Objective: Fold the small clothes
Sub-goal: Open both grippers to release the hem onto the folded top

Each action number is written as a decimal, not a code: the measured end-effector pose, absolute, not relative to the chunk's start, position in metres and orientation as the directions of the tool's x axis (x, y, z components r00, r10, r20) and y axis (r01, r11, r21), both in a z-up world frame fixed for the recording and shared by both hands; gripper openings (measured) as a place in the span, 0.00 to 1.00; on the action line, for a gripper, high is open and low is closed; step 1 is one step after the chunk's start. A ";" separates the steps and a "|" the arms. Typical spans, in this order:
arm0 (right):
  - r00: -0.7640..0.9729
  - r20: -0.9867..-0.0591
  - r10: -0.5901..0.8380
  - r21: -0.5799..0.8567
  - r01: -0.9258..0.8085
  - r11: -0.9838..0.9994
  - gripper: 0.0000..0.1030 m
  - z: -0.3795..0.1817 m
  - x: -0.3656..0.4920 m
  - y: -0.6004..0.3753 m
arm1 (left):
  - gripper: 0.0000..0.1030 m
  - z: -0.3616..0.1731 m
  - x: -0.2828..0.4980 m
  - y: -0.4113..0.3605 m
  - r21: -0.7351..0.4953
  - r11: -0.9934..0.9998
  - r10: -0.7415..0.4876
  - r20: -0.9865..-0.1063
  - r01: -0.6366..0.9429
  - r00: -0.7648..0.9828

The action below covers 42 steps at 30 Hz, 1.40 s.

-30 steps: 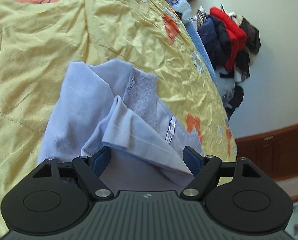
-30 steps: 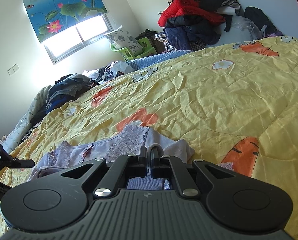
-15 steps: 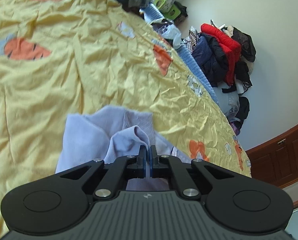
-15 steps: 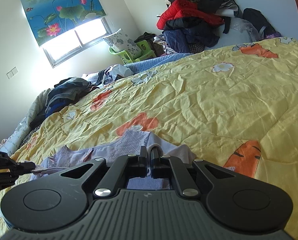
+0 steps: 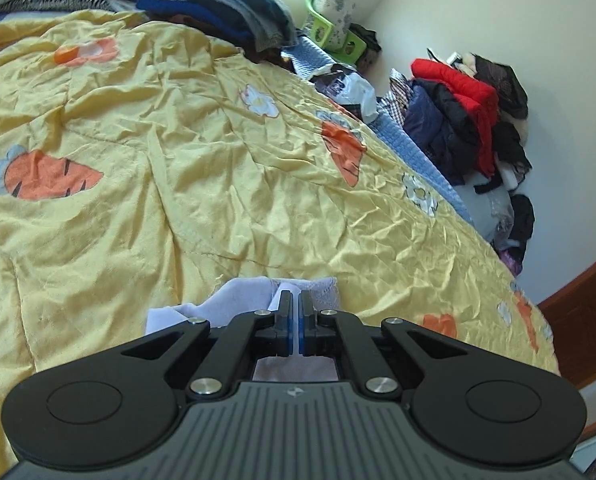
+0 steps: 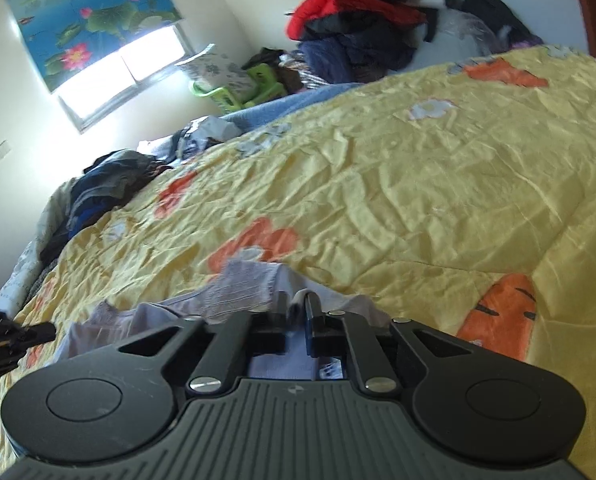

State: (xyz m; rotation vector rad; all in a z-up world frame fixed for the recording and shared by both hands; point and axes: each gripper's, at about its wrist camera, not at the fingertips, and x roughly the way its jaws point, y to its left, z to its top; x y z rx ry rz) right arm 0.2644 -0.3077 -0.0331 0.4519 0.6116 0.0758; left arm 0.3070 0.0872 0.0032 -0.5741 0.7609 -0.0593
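Lilac top (image 5: 242, 300) pinched betw. left fingers (image 5: 285, 312); right opening

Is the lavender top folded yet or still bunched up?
Still bunched. The lavender top lies rumpled in uneven layers on the yellow quilt, with the left gripper pinching a raised ridge of it.

Left gripper (image 5: 293, 300): wide apart a second ago, now pinched shut on a fold of the lilac garment (image 5: 238, 296), which is drawn up toward 6 o'clock in its view. Right gripper (image 6: 296, 304): formerly clamped on the garment's edge, jaws now opening, cloth seen between them; its view is blurred.
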 end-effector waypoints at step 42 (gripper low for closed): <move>0.799 -0.576 0.175 0.081 -0.158 0.984 0.63 -0.014 0.254 -0.231 | 0.05 -0.015 0.301 0.054 -0.244 0.969 -0.196 -0.700 0.028 0.687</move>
